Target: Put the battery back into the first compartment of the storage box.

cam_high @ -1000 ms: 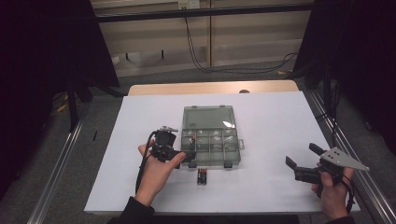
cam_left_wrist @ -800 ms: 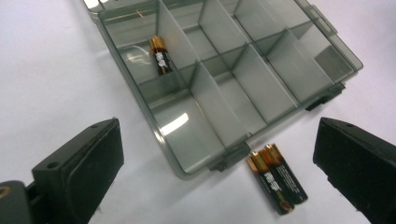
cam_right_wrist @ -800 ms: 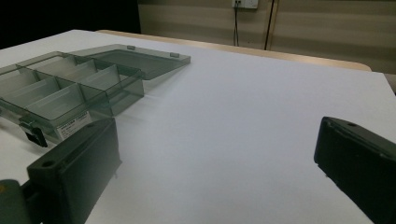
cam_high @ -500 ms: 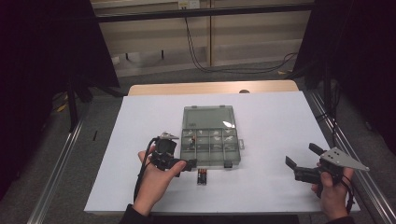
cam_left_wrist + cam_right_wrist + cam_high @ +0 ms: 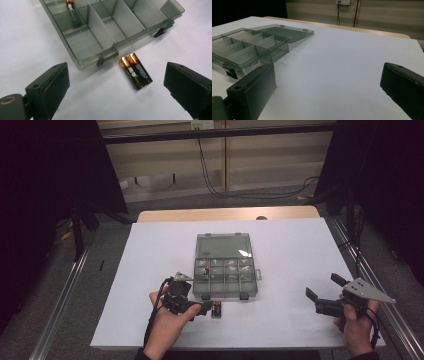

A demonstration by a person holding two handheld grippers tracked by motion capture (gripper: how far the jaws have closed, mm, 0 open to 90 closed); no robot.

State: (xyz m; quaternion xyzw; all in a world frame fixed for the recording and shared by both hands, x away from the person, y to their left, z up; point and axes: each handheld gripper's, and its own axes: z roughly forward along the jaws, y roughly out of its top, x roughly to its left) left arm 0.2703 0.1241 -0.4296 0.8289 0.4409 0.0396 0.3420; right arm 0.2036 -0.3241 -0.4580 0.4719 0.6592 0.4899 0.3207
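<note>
A clear grey compartment box [image 5: 225,280] lies mid-table with its lid [image 5: 222,245] folded back. One battery [image 5: 72,11] rests in a far compartment of the box [image 5: 100,32]. Two batteries [image 5: 136,71] lie side by side on the white table just in front of the box, also in the high view [image 5: 216,310]. My left gripper [image 5: 202,309] points at them; in its own view the left gripper [image 5: 116,80] is open, its jaws have just been closing slightly, and the batteries lie ahead between them untouched. My right gripper [image 5: 322,287] is open and holds nothing at the near right.
The white table top [image 5: 300,250] ends at a wooden strip [image 5: 225,214] at the back. Metal rails [image 5: 365,270] run along both sides. In the right gripper view the box [image 5: 249,47] sits to the left of my right gripper [image 5: 327,82].
My left hand has drawn back from the box's left front corner toward the near edge, bringing its jaws up to the two loose batteries. The right hand has kept still.
</note>
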